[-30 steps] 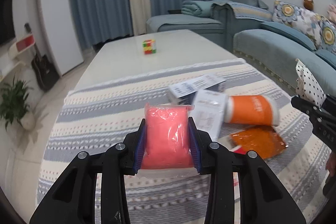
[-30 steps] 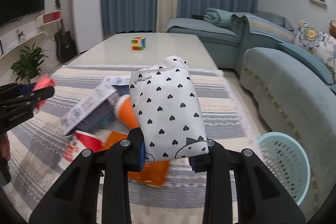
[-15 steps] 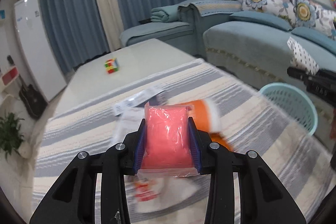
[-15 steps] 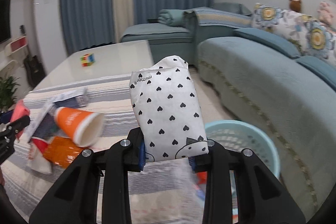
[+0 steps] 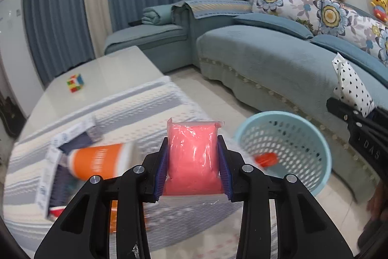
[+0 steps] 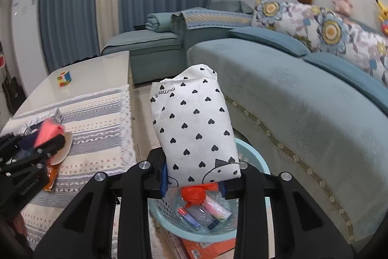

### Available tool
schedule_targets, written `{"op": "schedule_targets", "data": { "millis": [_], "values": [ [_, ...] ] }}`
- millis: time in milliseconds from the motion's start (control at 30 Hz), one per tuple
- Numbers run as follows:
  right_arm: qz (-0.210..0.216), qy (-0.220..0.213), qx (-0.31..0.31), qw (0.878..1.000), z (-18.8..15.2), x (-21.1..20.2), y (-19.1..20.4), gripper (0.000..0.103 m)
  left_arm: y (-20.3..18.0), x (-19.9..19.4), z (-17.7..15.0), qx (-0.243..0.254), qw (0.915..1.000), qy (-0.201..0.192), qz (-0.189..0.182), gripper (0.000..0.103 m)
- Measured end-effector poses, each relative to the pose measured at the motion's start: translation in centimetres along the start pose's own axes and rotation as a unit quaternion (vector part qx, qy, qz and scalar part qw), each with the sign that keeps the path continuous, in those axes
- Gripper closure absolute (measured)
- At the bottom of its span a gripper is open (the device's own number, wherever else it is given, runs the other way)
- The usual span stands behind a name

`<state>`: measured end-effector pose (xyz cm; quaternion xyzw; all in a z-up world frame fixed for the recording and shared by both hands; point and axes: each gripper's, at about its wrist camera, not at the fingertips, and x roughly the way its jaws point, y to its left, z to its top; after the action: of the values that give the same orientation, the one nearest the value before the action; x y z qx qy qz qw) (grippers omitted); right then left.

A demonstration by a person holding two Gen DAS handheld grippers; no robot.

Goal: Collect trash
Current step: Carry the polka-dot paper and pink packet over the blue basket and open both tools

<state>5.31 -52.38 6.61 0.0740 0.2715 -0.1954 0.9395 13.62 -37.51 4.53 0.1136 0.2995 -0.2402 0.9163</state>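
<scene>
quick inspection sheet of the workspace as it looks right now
surface: table half covered by a striped cloth.
job's things: pink bag in the left tongs; heart-print white bag in the right tongs; light blue basket on the floor below the right tongs, already holding an orange wad and small wrappers.
clutter: orange cup lying on its side, flattened boxes, orange wrapper, puzzle cube.
grippers: both shut on their bags.
cables: nothing seen.
surroundings: blue sofa, floral cushions, plush toys, curtains, framed pictures, white fridge.
</scene>
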Motion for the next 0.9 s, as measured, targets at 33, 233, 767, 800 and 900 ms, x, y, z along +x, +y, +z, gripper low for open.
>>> {"op": "schedule_targets", "data": {
  "millis": [33,233,767,800,900],
  "values": [
    [-0.001,0.003,0.009,1.000,0.0,0.1,-0.7,0.076,-0.9,0.4,0.2,0.000,1.0000,0.005,-0.006,0.068],
    [-0.010,0.019,0.037,0.999,-0.6,1.1,-4.1,0.076,-4.5,1.9,0.8,0.006,0.9998,0.012,-0.017,0.067],
    [0.059,0.078,0.154,0.983,-1.6,3.5,-9.2,0.075,-10.2,6.3,0.9,-0.032,0.9967,0.059,-0.046,0.067],
    [0.064,0.082,0.162,0.981,-1.6,3.8,-9.4,0.075,-10.3,6.4,1.0,-0.032,0.9966,0.060,-0.047,0.066],
    [0.062,0.085,0.192,0.976,-1.6,4.2,-10.1,0.073,-10.7,6.5,1.4,-0.025,0.9976,0.055,-0.034,0.066]
  ]
}}
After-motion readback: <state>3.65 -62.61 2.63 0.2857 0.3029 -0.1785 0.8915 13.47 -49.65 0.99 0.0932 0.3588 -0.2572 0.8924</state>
